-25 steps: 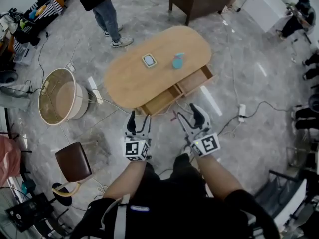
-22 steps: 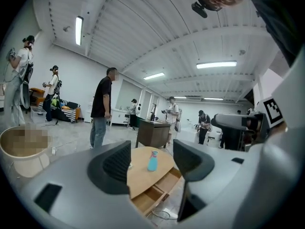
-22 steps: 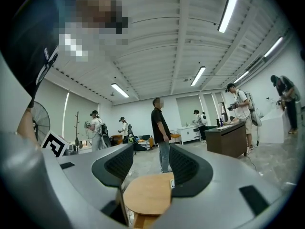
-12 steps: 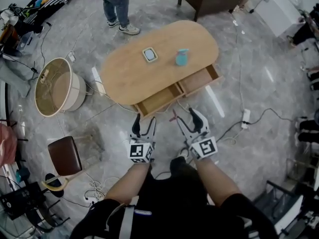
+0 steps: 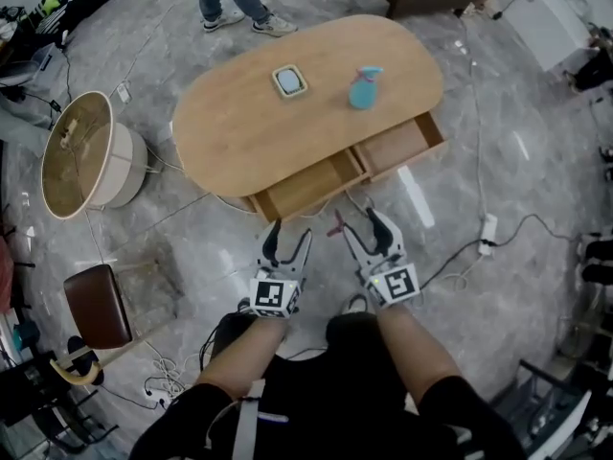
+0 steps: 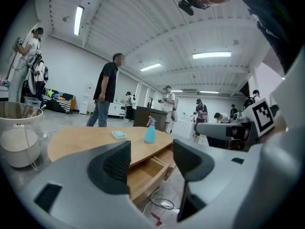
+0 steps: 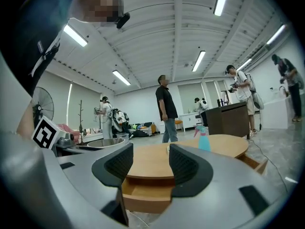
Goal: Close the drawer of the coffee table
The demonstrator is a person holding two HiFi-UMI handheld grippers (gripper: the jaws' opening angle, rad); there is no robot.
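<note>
Jaws, both pairs: parted, nothing gripped; left gripper (image 5: 289, 241) and right gripper (image 5: 361, 226) held side by side over the floor (image 5: 192, 247), near the drawer fronts but touching neither. Item 1, table (image 5: 239, 132): oval top, light wood, plain finish. Item 2, left drawer (image 5: 305, 192): pulled out from under the near edge of the top, light wood box, bare bottom showing, plain flat front facing me; seen through the gap of each pair of jaws in both gripper views. Item 3, right drawer (image 5: 397, 149): just beside the first, same make, also pulled out, its outer corner jutting past the top's rim. Item 4, bottle (image 5: 363, 88): teal sprayer, upright on the top above the right drawer. Item 5, tray (image 5: 289, 81): small, square, pale rim, blue-grey centre, left of the bottle and apart from it. Print: black-and-white square patterns on each marker cube (image 5: 271, 293); a small patch (image 5: 271, 417) on my clothing, too small to read. I can make out no lettering on the table or bottle.
</note>
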